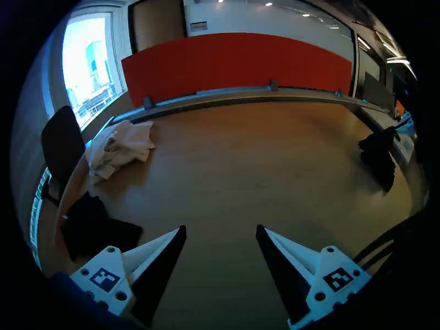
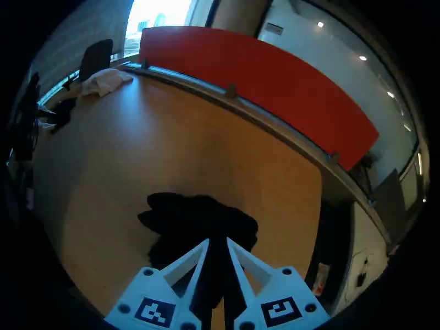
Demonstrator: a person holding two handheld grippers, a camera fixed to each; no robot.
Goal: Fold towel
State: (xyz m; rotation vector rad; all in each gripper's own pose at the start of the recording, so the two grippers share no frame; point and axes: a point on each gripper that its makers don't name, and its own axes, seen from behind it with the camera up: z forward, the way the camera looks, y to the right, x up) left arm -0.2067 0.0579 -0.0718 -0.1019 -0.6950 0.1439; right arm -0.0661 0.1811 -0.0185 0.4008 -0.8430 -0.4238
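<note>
Presently, item one: left claw (image 1: 220, 227), fingers spread wide apart, the wooden table (image 1: 247, 165) showing in the gap between them; tips pointed forward over the table top.

Item two: white towel (image 1: 118, 146), crumpled in a loose heap; it lies on the table well ahead of the left claw and off to its left, near the table's far edge; in the right gripper view the same heap sits far ahead of the right claw, up to its left, and looks small.

Item three: black cloth (image 1: 93, 225), bunched; on the table just beside the left claw's left finger, toward the table's edge.

Item four: right claw (image 2: 217, 240), fingers drawn nearly together with a narrow dark slit between them; whether they pinch anything cannot be told.

Item five: black towel (image 2: 201, 220), rumpled; spread on the table directly ahead of the right claw's tips and running under them; in the left gripper view it stands well off to the left claw's right, rising to a peak.

Item six: red screen (image 1: 236, 63), upright along the table's far edge, beyond both claws.

Item seven: chair (image 1: 61, 146), dark; left of the white towel, past the table's edge; window (image 1: 88, 66), bright, behind it.
</note>
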